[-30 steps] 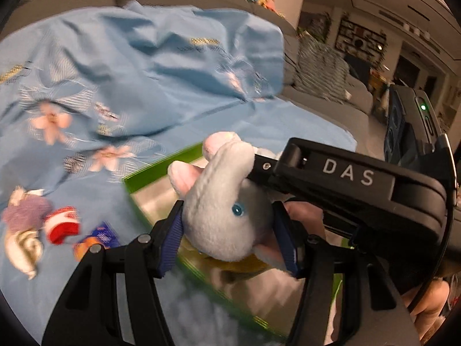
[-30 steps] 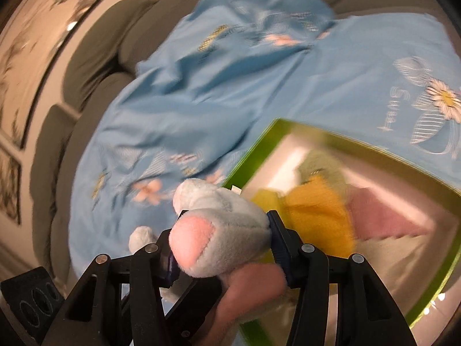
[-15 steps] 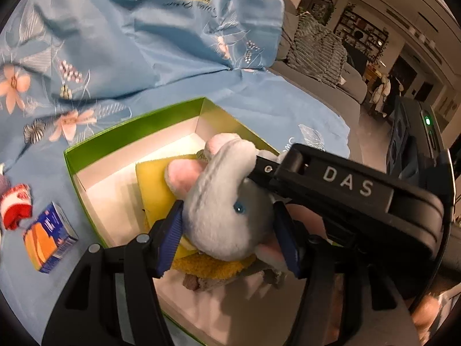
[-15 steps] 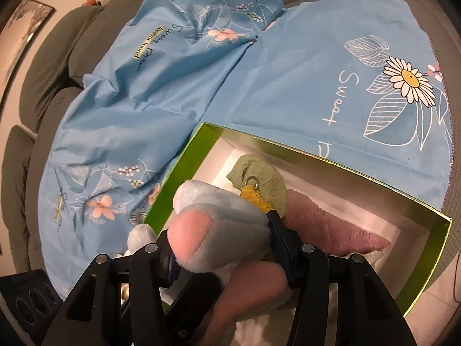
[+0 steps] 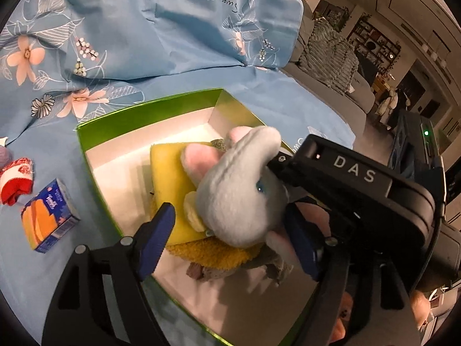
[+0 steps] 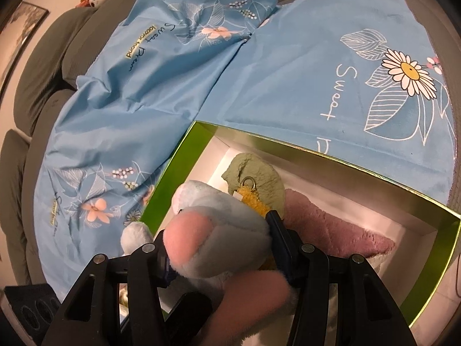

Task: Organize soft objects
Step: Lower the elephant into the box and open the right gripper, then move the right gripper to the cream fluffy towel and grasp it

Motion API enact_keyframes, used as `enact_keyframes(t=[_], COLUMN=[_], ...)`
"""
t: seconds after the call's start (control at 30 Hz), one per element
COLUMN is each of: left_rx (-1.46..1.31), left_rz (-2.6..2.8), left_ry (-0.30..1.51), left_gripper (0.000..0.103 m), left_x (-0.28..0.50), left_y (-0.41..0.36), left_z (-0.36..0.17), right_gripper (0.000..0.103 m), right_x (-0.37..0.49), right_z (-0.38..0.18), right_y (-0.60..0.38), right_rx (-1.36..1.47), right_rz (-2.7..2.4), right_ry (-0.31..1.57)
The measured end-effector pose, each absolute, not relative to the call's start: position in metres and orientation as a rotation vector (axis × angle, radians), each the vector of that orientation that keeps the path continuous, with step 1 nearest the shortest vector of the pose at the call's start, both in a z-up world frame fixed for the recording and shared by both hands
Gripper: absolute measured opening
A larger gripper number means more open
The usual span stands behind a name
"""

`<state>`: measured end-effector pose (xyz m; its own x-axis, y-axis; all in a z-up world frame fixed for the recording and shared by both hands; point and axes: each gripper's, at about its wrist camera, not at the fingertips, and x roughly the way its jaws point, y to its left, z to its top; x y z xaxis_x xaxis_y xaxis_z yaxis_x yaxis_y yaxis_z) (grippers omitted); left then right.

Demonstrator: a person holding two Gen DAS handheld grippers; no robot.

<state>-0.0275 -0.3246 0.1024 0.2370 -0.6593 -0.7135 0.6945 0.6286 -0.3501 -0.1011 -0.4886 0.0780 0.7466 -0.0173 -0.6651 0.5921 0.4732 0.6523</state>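
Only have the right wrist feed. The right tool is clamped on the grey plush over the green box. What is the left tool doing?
Observer: The left tool's jaws are opening around the grey plush toy. One finger stands clear of the fur.
Operator: What's under the plush? I only see green and pink stuff.
Observer: A flat yellow piece lies in the green box, right beneath it.
Operator: Anything outside the box?
Observer: Yes. An orange-and-blue carton and a red-and-white cloth item lie on the blue sheet beside the box.
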Motion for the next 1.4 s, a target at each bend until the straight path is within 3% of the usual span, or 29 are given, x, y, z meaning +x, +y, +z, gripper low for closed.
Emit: enact_keyframes(t=[0.33, 0.77, 0.9, 0.97, 1.4], left_rx=[-0.021, -0.103, -0.147, -0.172, -0.286], left_rz=[-0.837, -0.587, -0.495, -0.453, -0.103], left_ry=[0.855, 0.842, 0.858, 0.856, 0.854], left_gripper=[0.079, 0.09, 0.094, 0.101, 0.102], left_x=[-0.031, -0.026, -0.024, -0.023, -0.015], left_y=[-0.273, -0.154, -0.104, -0.079, 0.033], left_z=[0.131, 0.124, 0.116, 0.112, 0.075], right_gripper=[0.078, 0.094, 0.095, 0.096, 0.096], right_x=[-0.121, -0.119, -0.11, -0.105, -0.052], right_z=[0.106, 0.152, 0.158, 0.16, 0.165], right_y=[-0.484, -0.438, -0.423, -0.413, -0.306], right_rx=[0.939, 0.763, 0.702, 0.669, 0.491], right_rz=[-0.515, -0.494, -0.505, -0.487, -0.219], right_ry=[0.582, 0.522, 0.534, 0.543, 0.587])
